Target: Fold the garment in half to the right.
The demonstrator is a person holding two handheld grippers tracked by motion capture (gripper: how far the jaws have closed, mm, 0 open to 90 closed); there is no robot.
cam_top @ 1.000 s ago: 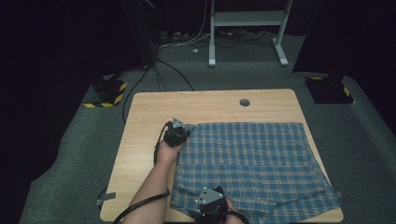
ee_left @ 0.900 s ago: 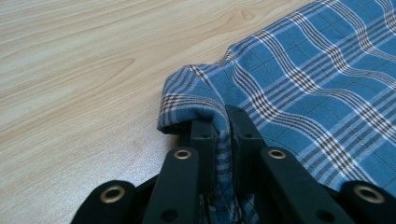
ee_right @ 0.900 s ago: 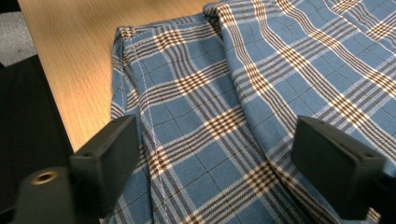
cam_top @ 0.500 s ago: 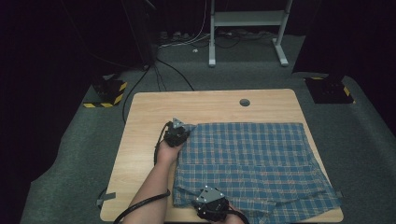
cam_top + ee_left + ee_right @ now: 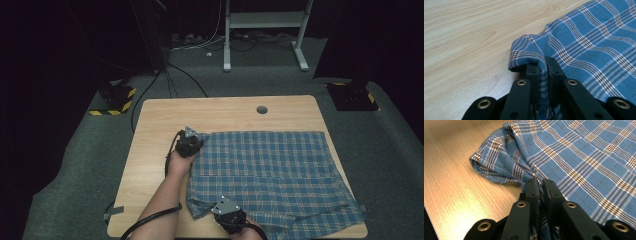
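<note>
A blue plaid cloth (image 5: 270, 175) lies spread over the right half of the wooden table (image 5: 160, 125). My left gripper (image 5: 192, 140) is at the cloth's far left corner, shut on a pinched fold of the plaid cloth (image 5: 584, 45); the hem curls over the jaw tips of this left gripper (image 5: 543, 65). My right gripper (image 5: 225, 212) is at the near left edge by the table's front, shut on the crumpled near edge of the cloth (image 5: 579, 162). Fabric runs down between the closed jaws of the right gripper (image 5: 541, 185).
A round cable hole (image 5: 261, 109) sits in the table's far side. Bare wood (image 5: 474, 37) lies left of the cloth. Black-and-yellow striped blocks (image 5: 116, 97) and cables rest on the grey floor; a white stand (image 5: 262, 35) is behind the table.
My right gripper has shifted slightly left along the front edge, drawing the cloth's near corner with it. The left gripper stays put.
</note>
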